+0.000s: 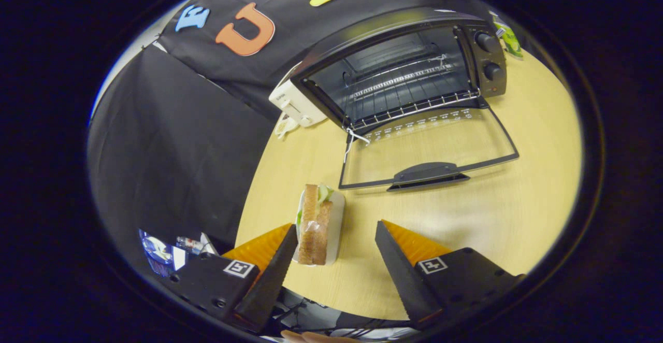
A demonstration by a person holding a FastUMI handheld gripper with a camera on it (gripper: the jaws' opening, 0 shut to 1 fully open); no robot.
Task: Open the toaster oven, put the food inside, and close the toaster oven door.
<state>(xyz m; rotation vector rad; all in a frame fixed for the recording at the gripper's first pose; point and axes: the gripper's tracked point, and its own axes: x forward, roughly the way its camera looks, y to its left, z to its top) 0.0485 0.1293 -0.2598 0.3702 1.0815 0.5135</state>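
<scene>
In the gripper view, the toaster oven (404,73) stands at the far side of the wooden table (518,213) with its glass door (430,151) already dropped flat toward the gripper, which leaves the wire rack (409,94) bare and reachable for loading. The sandwich (316,224) lies on the table well short of the door, lengthwise along the line of the fingers. The gripper (336,242) hangs wide open and holds nothing; the sandwich sits just inside the left finger, so the jaws look set to straddle it for a grasp.
</scene>
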